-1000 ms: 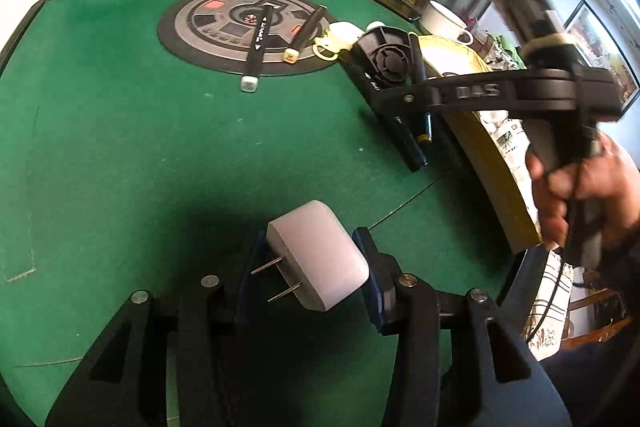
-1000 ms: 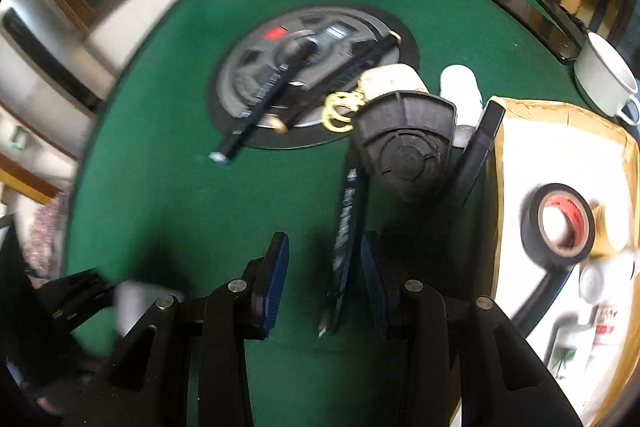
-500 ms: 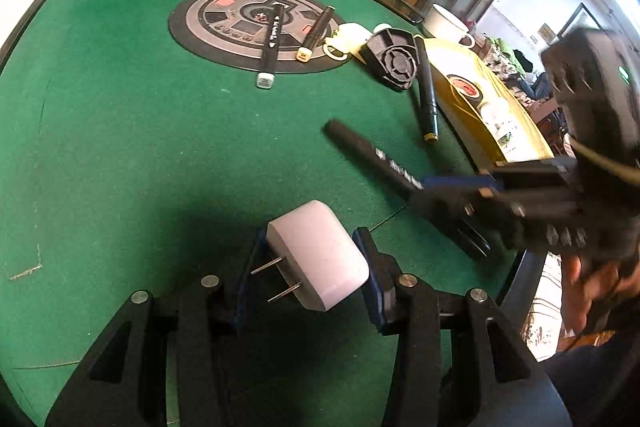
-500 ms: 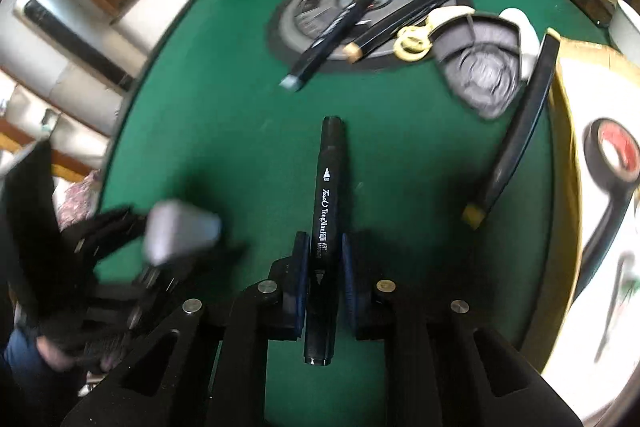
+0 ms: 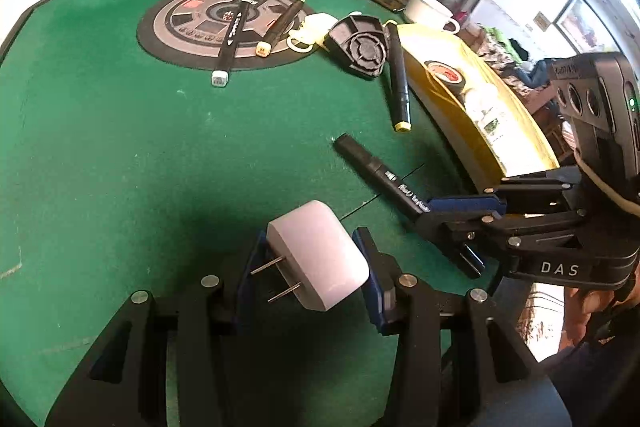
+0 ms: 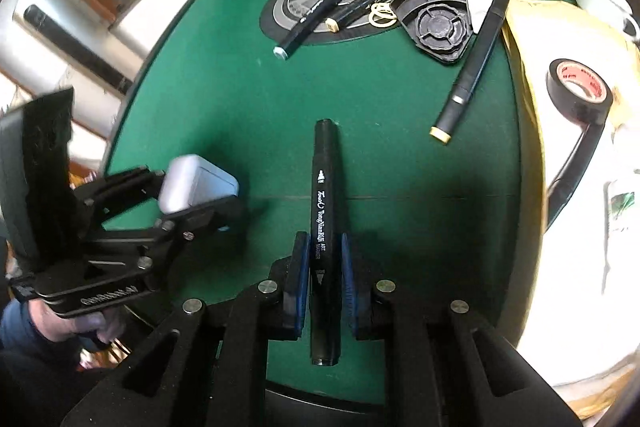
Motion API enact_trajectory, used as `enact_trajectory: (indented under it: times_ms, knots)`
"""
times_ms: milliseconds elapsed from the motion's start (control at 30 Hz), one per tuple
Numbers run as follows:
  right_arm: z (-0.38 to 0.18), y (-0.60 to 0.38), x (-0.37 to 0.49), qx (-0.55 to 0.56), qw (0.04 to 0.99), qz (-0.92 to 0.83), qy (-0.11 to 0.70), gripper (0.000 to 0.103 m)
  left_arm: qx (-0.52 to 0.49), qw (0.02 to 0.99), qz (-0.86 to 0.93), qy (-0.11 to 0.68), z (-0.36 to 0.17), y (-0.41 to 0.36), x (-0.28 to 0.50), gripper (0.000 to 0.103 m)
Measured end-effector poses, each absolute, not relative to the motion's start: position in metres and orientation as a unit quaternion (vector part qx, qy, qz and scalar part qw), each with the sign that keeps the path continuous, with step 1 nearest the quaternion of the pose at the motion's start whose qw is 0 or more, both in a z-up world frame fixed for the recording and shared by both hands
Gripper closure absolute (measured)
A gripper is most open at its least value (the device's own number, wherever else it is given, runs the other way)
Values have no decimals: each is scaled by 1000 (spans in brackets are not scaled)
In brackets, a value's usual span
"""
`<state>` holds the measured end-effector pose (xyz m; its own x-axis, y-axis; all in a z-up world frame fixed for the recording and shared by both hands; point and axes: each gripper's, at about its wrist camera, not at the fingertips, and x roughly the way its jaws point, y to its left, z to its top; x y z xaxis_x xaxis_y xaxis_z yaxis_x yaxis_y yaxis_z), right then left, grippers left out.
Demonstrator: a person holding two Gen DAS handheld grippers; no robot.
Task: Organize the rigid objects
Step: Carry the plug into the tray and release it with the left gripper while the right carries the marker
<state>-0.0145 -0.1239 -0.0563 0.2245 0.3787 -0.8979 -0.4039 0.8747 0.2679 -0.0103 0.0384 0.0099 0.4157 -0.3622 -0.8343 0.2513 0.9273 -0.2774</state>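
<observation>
A wide stretch of bare green felt tabletop (image 5: 100,155) is left open on the left side. Passage at the far centre is blocked by 2 black markers (image 5: 234,39) laid across a round grey dial plate (image 5: 176,27), with a black ribbed plastic cap (image 5: 360,47) just beside them. The right edge is walled off by a yellow-rimmed tray (image 5: 452,99), and a black yellow-tipped marker (image 5: 398,83) lies along it.

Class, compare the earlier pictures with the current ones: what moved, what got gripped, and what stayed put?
The right gripper closed on the black marker and drew it away from the black fan-shaped part, toward the near edge. The left gripper still clamps the white plug adapter; the other markers stayed put.
</observation>
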Motion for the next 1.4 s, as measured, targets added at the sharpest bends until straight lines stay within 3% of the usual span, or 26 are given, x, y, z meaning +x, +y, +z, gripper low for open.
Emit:
enact_trajectory:
  times_ms: [333,767,1400]
  knots:
    - [-64,-107,-17,-110,781,270,552,89,-58,843,-144,514,15,29,-23,60]
    - [-28,-169,-8,14,785,320,529,89,-54,853,-150,498,40,-3,-7,60]
    - [5,-339,-34,114,855,169,477,89,15,818,-312,484,72,-159,28,60]
